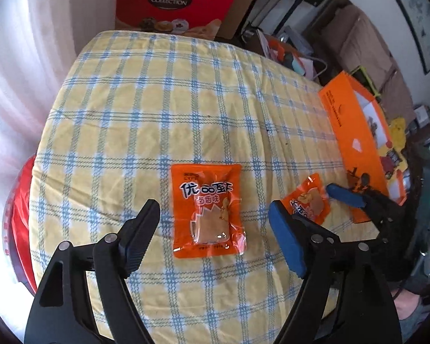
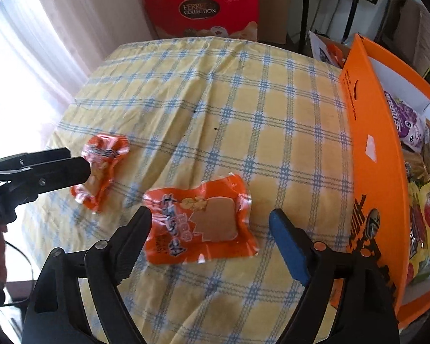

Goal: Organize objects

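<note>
Left wrist view: the left gripper (image 1: 213, 218) points steeply down at a table under a yellow-and-blue checked cloth (image 1: 146, 109), its jaws spread wide with nothing clamped. An orange snack packet (image 1: 207, 210) lies flat on the cloth between the fingers, touching neither. At 3 o'clock from it lies a second orange packet (image 1: 308, 200), with the right gripper (image 1: 302, 202) over it, one blue pad on each side. An open orange box (image 1: 355, 143) stands at the cloth's edge toward 2 o'clock. A red chocolate box (image 1: 175, 3) leans beyond the far end at 12 o'clock, and a red bag (image 1: 20, 218) shows past the table edge at 9 o'clock.

Right wrist view: the right gripper (image 2: 210, 222) also hangs with its jaws wide apart, gripping nothing. The second orange packet (image 2: 200, 223), crumpled, lies on the checked cloth (image 2: 243, 109) between the fingers; whether the left-hand finger brushes its edge I cannot tell. At 10 o'clock the first orange snack packet (image 2: 106, 169) sits partly behind a finger of the left gripper (image 2: 80, 169). The orange box (image 2: 369, 149) runs along 3 o'clock, with assorted snack bags (image 2: 410, 123) inside. The red chocolate box (image 2: 200, 8) stands at 12 o'clock.
</note>
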